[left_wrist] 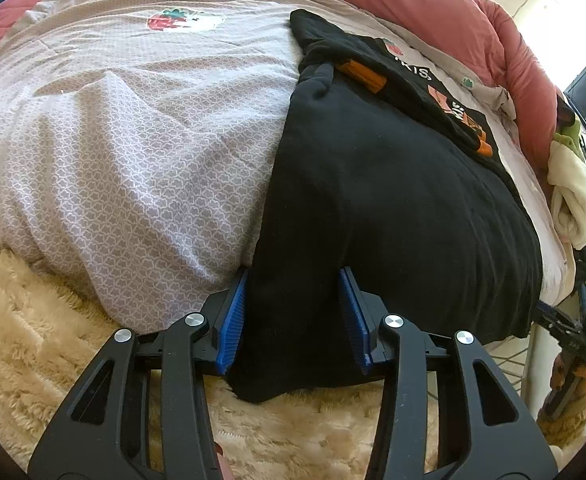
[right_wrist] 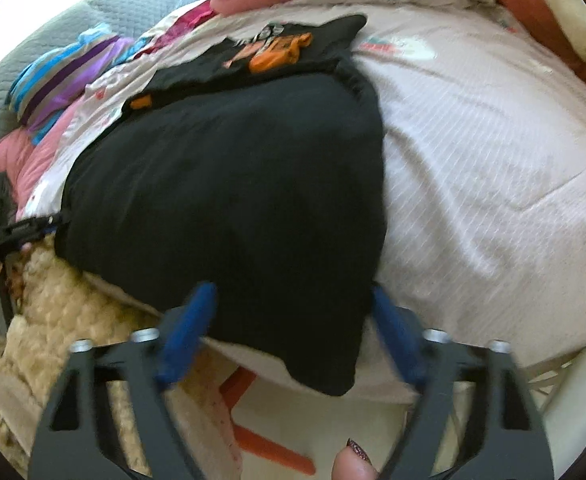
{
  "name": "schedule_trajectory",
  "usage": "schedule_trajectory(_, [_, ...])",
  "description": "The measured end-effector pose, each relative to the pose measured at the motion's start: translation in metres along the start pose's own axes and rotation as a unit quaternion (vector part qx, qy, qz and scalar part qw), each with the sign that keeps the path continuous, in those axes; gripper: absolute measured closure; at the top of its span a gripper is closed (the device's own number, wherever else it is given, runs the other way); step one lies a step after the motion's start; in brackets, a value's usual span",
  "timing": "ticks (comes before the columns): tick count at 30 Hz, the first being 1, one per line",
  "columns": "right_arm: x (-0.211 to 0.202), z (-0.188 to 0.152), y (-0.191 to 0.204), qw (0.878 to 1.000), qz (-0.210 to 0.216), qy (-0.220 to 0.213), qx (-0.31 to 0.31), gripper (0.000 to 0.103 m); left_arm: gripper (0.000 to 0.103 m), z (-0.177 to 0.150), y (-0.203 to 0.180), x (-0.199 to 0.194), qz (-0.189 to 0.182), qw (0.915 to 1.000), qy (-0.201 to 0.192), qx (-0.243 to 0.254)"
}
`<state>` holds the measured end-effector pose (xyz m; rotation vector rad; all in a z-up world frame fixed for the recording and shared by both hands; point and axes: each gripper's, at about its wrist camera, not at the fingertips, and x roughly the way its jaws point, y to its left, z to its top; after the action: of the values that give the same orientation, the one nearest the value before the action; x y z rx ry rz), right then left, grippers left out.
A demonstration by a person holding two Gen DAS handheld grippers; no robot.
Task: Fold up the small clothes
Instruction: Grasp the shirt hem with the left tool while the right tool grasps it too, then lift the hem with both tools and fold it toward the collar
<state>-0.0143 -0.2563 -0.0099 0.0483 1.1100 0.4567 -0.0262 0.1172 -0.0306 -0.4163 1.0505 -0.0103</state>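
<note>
Straddling the near hem corners of the black garment [left_wrist: 393,200] on the bed [left_wrist: 133,140], left gripper [left_wrist: 295,316] and right gripper [right_wrist: 293,336] jaws spread, unclamped; fabric looks soft, light, floppy, so pinch corners.

Bed covered by patterned grey-white duvet [left_wrist: 133,152]; pink comforter [left_wrist: 453,12] bunched along far edge. Cream shaggy blanket [left_wrist: 33,340] at near side. Bright daylight beyond.

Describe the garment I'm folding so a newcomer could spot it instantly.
On the bed's patterned duvet, look at the near edge, where both open claws sit. The black top lies there, its hem hanging over the edge. It alone is black, with orange cuffs and printed lettering at its far end.
</note>
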Motion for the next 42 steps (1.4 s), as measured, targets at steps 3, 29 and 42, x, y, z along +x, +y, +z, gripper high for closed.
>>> schedule_trajectory(3, [-0.001, -0.005, -0.001, 1.000, 0.000, -0.004, -0.006, 0.062, 0.067, 0.001, 0.000, 0.000, -0.001, 1.0000, 0.000, -0.001])
schedule_trajectory(29, [-0.062, 0.045, -0.010, 0.980, 0.121, -0.158, -0.001, 0.095, 0.099, 0.001, -0.006, -0.011, -0.015, 0.9999, 0.002, -0.004])
schedule_trajectory(42, [-0.083, 0.066, -0.018, 0.967, 0.118, -0.226, 0.022, 0.095, 0.099, 0.055, -0.026, -0.069, -0.042, 0.9952, -0.088, 0.012])
